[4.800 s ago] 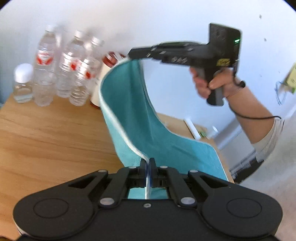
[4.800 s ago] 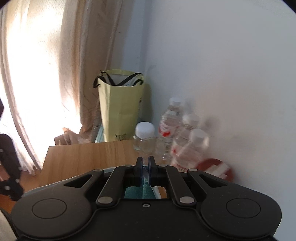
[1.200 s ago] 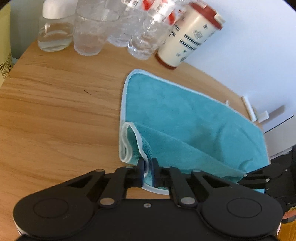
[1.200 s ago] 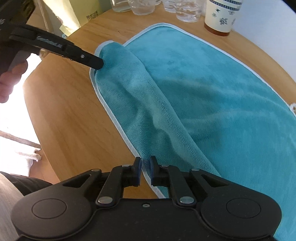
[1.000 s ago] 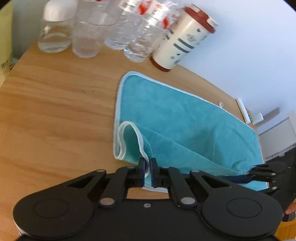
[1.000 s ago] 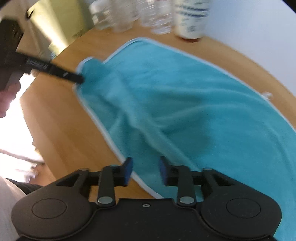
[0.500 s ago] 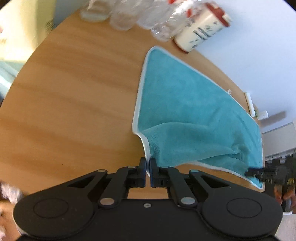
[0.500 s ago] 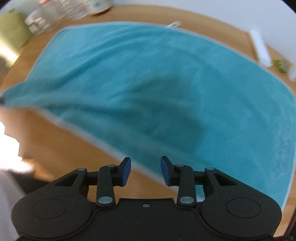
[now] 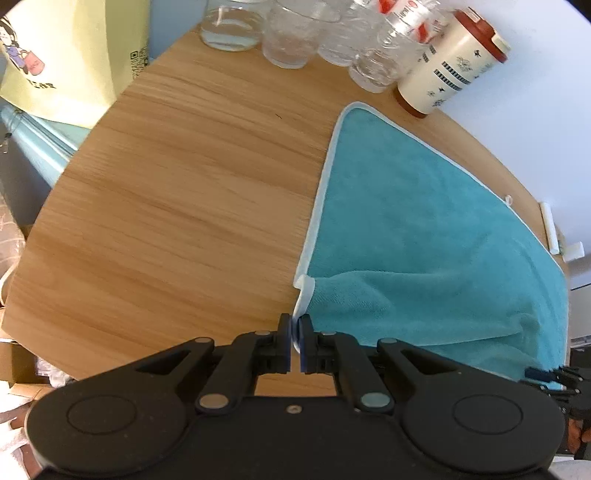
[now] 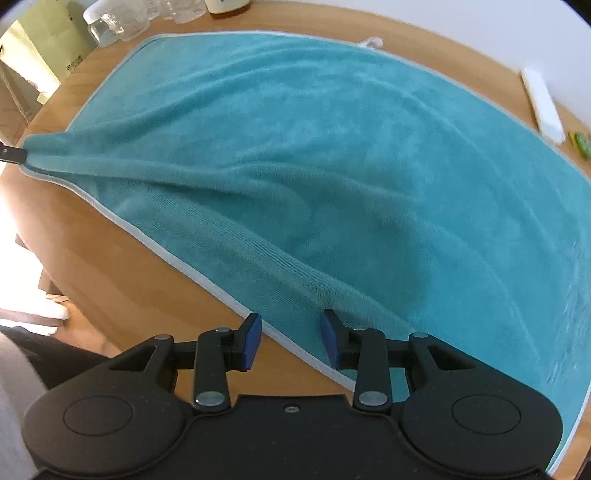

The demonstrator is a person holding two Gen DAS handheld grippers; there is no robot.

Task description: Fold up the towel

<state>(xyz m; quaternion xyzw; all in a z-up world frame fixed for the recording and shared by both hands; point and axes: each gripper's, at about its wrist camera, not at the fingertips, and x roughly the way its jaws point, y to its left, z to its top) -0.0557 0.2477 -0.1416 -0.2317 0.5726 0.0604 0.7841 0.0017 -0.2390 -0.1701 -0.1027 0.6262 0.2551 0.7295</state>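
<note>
A teal towel (image 9: 424, 236) with a pale hem lies spread on the wooden table (image 9: 184, 192), with ridges running toward its near left corner. My left gripper (image 9: 294, 343) is shut on that corner's hem, and the cloth rises a little into the pads. In the right wrist view the towel (image 10: 332, 147) fills the frame, and the left gripper's tip (image 10: 11, 155) pinches its far left corner. My right gripper (image 10: 291, 332) is open over the towel's near edge, the hem passing under the gap and nothing held. It also shows at the towel's near right corner (image 9: 554, 374).
Water bottles (image 9: 373, 40), a glass (image 9: 291, 37), a jar (image 9: 229, 26) and a cream cup with a red lid (image 9: 454, 62) stand along the table's back. A yellow paper bag (image 9: 62, 55) is off the left edge. A white stick (image 10: 543, 107) lies at the right.
The towel has come down from hanging to lying flat on the table. My right gripper has opened and let go of its corner. My left gripper has drawn its corner toward the near edge.
</note>
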